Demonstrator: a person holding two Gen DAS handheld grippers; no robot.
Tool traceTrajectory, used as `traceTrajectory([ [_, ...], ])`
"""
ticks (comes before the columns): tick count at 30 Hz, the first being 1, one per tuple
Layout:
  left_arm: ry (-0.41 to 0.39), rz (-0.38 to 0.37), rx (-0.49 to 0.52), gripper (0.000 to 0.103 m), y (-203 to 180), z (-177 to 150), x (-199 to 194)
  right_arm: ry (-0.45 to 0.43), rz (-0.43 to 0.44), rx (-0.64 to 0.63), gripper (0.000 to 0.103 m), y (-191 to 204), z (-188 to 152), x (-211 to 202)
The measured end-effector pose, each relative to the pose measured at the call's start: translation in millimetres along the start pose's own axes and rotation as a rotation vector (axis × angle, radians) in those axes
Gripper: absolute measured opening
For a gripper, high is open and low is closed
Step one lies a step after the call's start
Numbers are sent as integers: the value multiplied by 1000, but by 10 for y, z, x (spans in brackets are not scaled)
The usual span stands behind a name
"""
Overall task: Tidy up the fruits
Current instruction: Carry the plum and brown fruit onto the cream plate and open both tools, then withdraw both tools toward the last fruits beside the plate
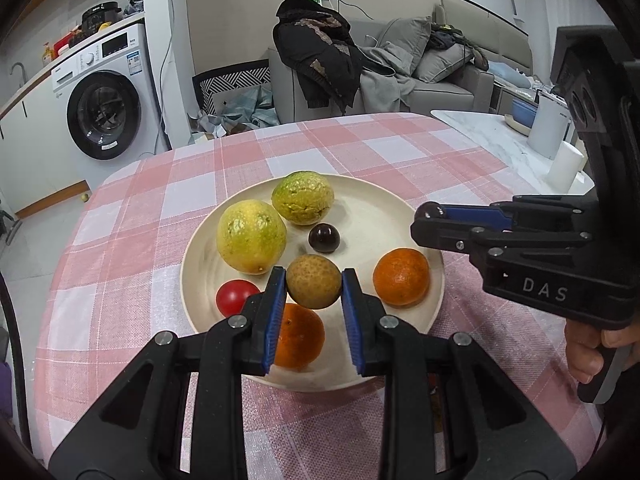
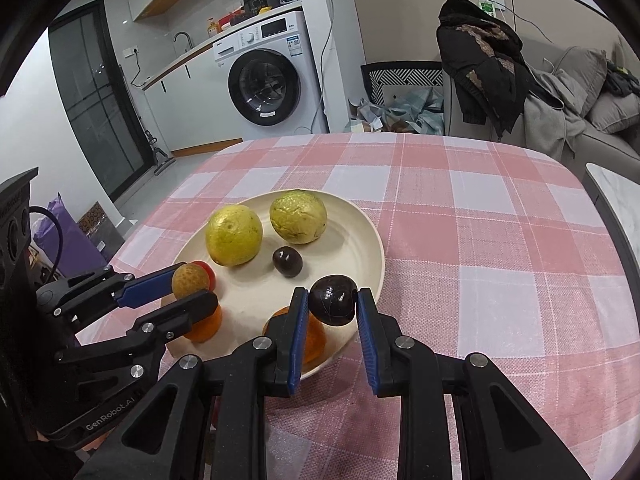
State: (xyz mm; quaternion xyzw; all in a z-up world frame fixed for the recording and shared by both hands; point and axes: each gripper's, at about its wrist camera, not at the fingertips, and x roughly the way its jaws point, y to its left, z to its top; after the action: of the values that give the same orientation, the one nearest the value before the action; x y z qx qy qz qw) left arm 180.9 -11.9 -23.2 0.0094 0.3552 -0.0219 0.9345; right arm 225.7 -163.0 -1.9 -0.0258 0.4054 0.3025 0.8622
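A cream plate (image 1: 372, 208) on the pink checked tablecloth holds two yellow-green fruits (image 1: 251, 236) (image 1: 303, 199), a small dark fruit (image 1: 324, 238), a red tomato (image 1: 234, 296) and two oranges (image 1: 401, 276) (image 1: 298, 338). My left gripper (image 1: 313, 273) is shut on a speckled brown-yellow fruit (image 1: 313, 288) just above the plate's near side. The right wrist view shows the same grip (image 2: 196, 285). My right gripper (image 2: 332, 293) is shut on a dark purple fruit (image 2: 333, 304) over the plate's (image 2: 376, 248) right rim. It enters the left wrist view from the right (image 1: 424, 222).
The tablecloth (image 2: 480, 220) stretches far to the right of the plate. A white side table (image 1: 480, 128) with white containers (image 1: 548, 132) stands at the right. Beyond the table are a washing machine (image 1: 104, 116) and a grey sofa (image 1: 420, 80) piled with clothes.
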Motion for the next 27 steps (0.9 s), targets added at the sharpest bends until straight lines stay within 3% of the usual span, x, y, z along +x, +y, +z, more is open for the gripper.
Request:
traceTrajectory([
  [17, 16, -11, 2, 25, -8, -32, 127, -2, -21, 2, 25, -1, -6, 103],
  [23, 6, -24, 1, 26, -23, -35, 103, -29, -22, -10, 36, 3, 3, 23],
  [25, 2, -25, 2, 33, -29, -42, 73, -41, -26, -11, 43, -1, 8, -19],
  [27, -6, -30, 1, 51, -29, -62, 21, -55, -24, -11, 50, -11, 4, -67],
])
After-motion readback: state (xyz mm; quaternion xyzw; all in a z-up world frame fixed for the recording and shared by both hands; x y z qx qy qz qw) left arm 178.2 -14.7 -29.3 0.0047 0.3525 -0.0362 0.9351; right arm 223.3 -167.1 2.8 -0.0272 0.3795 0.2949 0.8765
